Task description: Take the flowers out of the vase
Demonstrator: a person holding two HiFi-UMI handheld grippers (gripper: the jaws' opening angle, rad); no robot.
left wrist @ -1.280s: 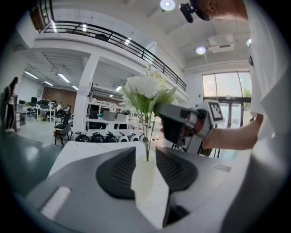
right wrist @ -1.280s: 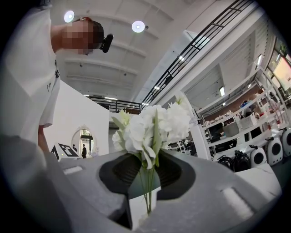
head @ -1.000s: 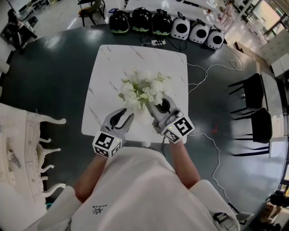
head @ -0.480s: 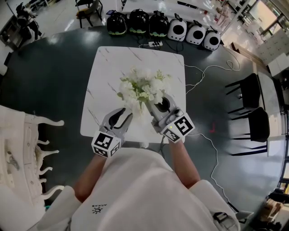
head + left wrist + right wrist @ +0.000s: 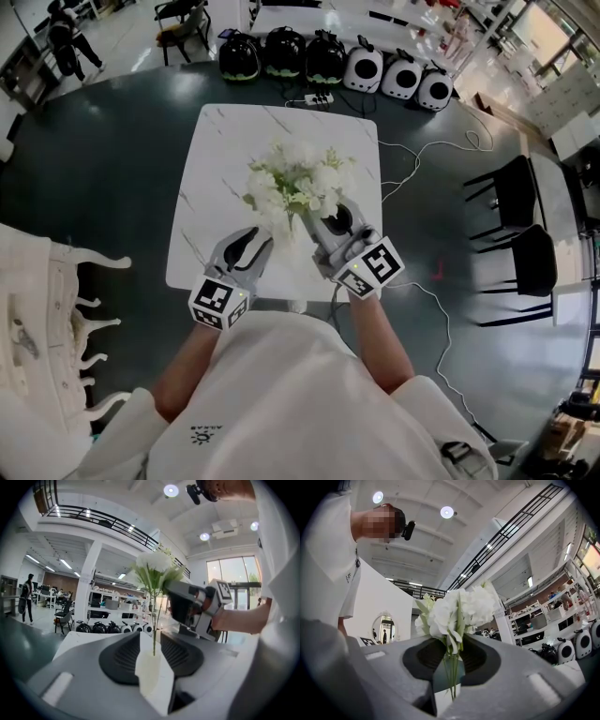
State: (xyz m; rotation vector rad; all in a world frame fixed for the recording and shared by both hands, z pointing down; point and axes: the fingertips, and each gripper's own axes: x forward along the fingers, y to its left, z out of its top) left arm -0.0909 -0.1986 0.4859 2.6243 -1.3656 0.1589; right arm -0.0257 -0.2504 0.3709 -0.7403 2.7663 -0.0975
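Note:
A bunch of white flowers (image 5: pixel 298 178) with green stems stands over the middle of the white marble table (image 5: pixel 225 159). My left gripper (image 5: pixel 263 242) reaches in from the near left. In the left gripper view it is shut on a small white vase (image 5: pixel 151 677), with a thin stem rising out of the top. My right gripper (image 5: pixel 314 223) comes in from the near right, just under the blooms. In the right gripper view its jaws are shut on the green stems (image 5: pixel 452 672) below the white flower heads (image 5: pixel 461 606). In the head view the blooms hide the vase.
A power strip (image 5: pixel 319 97) lies at the table's far edge, and its cable (image 5: pixel 422 159) runs over the dark floor. Black and white helmet-like shells (image 5: pixel 323 56) line the floor beyond. Black chairs (image 5: pixel 525 225) stand right, a white ornate chair (image 5: pixel 47 309) left.

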